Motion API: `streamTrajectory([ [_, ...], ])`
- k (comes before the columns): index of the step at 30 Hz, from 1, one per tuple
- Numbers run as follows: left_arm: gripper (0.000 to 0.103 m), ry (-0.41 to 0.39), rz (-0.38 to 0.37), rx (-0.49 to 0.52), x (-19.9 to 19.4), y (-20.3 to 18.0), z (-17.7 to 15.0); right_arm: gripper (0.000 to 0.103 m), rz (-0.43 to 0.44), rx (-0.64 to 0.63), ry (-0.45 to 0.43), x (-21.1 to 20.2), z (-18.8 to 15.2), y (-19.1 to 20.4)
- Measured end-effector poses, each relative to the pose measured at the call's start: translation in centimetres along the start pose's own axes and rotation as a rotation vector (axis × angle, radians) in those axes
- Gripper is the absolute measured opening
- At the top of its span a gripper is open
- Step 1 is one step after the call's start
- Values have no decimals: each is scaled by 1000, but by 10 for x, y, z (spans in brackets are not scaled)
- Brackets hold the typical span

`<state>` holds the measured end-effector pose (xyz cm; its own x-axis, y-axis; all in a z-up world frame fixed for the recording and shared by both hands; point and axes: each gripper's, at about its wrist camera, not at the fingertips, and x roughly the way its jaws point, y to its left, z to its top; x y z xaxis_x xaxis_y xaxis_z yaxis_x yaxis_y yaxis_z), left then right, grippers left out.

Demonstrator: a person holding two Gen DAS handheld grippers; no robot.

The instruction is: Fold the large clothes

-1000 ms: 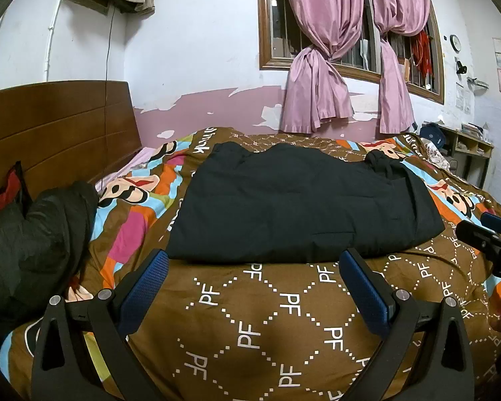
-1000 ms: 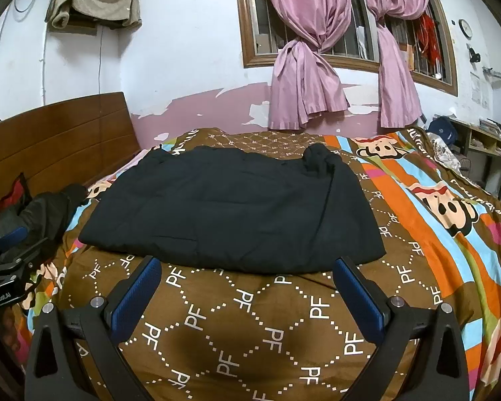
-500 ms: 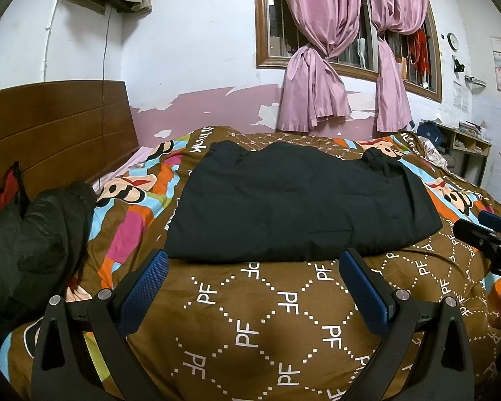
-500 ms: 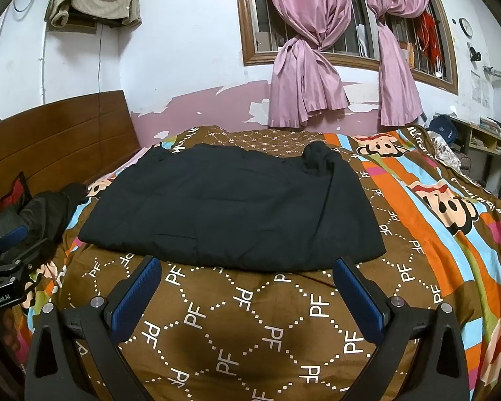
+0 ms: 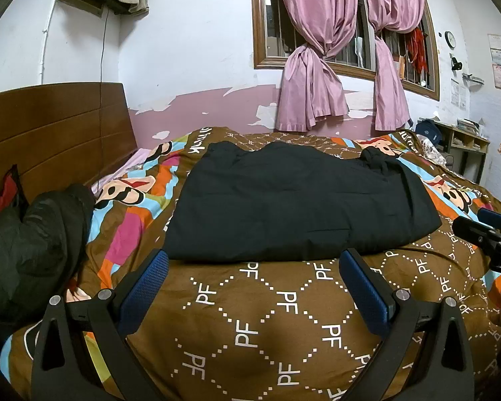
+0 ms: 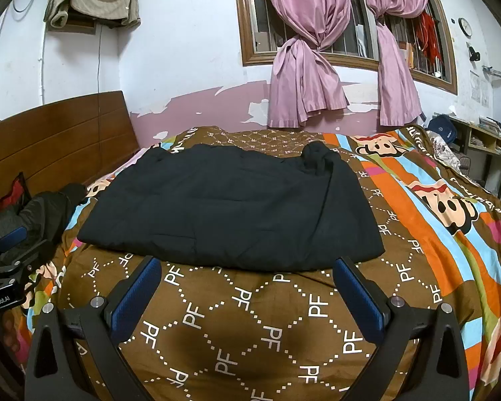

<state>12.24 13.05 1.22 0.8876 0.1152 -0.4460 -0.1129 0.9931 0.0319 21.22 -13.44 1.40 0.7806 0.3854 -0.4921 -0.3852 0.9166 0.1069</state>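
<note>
At the far left a dark jacket (image 5: 33,244) is lying crumpled near the wooden headboard (image 5: 50,133), with something red (image 5: 3,193) tucked behind it; what that red thing is cannot be told from here. A beige cloth (image 6: 90,0) is hanging high on the white wall above the headboard.

The left gripper (image 5: 254,260) is hovering low over the brown PF-patterned quilt (image 5: 250,317), its blue pads (image 5: 147,284) standing wide apart and holding nothing. Its fingertips are sitting just short of the near edge of the folded black garment (image 5: 294,200), apart from it.

That garment is lying flat in the middle of the bed as a broad rectangle, with a bunched lump at its far right corner. In the right wrist view the same garment (image 6: 230,207) is stretching across the quilt (image 6: 250,327), and the right gripper (image 6: 247,267) is hanging before its near edge too, pads (image 6: 360,297) spread wide and empty, not touching the cloth.

Each gripper is showing at the edge of the other's view: the right one (image 5: 487,230) at the right rim, the left one (image 6: 6,264) at the left rim.

Behind the bed, pink curtains (image 6: 304,67) are hanging knotted in a barred window (image 6: 350,26). Farther right, a shelf (image 5: 464,147) is standing against the wall, and a small clock (image 6: 463,26) is hanging above.
</note>
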Motion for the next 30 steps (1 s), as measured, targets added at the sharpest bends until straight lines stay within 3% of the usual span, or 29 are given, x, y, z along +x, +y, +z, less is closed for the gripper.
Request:
streamTrajectory([
  [30,100,0,16,34,2,12,-1,103,-9,0,3,0,-1,-4],
])
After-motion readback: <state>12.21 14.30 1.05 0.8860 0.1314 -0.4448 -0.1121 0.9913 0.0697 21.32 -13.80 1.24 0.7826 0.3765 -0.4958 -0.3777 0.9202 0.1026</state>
